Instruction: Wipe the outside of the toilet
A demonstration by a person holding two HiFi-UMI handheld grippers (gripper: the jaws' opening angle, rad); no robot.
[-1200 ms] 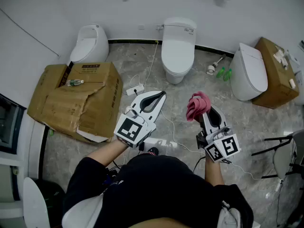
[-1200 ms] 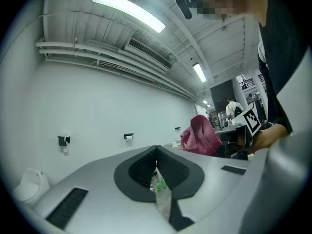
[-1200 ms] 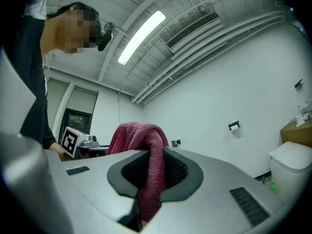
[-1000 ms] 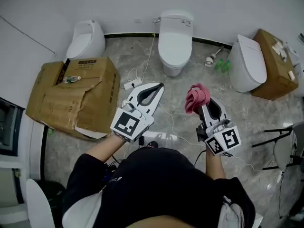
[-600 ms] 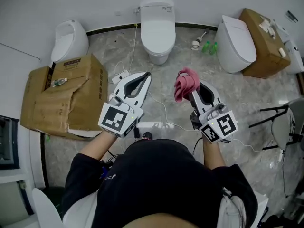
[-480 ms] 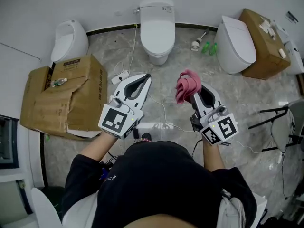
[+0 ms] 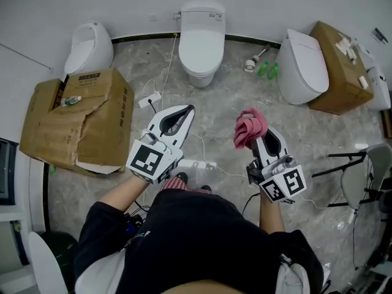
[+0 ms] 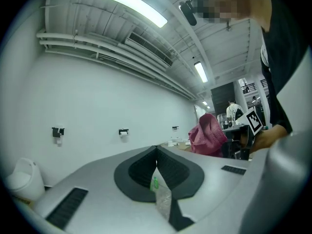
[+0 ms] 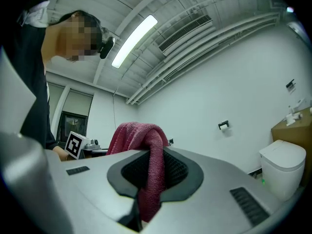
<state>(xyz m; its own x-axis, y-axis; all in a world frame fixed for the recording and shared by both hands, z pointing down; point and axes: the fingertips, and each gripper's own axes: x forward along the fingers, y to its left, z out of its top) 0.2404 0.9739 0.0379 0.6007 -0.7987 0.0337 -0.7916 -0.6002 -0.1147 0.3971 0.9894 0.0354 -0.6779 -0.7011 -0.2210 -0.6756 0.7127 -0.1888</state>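
**Head view.**
- Toilet (image 7: 201, 41): white, lid down, against the far wall, well apart from both grippers. I take this as the task's item.
- Left gripper (image 7: 185, 110): held over the marble floor, jaws brought together at the tips, pointing toward the toilet.
- Right gripper (image 7: 256, 135): held level with the left one, with a red cloth (image 7: 250, 127) bunched at its tips.
- Two more white fixtures: a small one (image 7: 89, 45) at far left and a second toilet (image 7: 301, 66) at right.
- Torn cardboard box (image 7: 73, 121) at left, with a bottle (image 7: 67, 100) lying on it.
- A second box (image 7: 340, 66) at far right.
- Green bottles (image 7: 267, 70) by the wall.
- Power strip (image 7: 196, 164) with its cable on the floor.

**Left gripper view.**
- Jaws closed tip to tip, gripping nothing.
- A thin slit behind the tips shows a pale patch with a green speck; I cannot identify it.
- The red cloth shows beyond, to the right.

**Right gripper view.**
- Jaws clamped on the red cloth, which drapes over the tips and hangs down between the pads.
- A white toilet shows at the right edge; I cannot tell which one.
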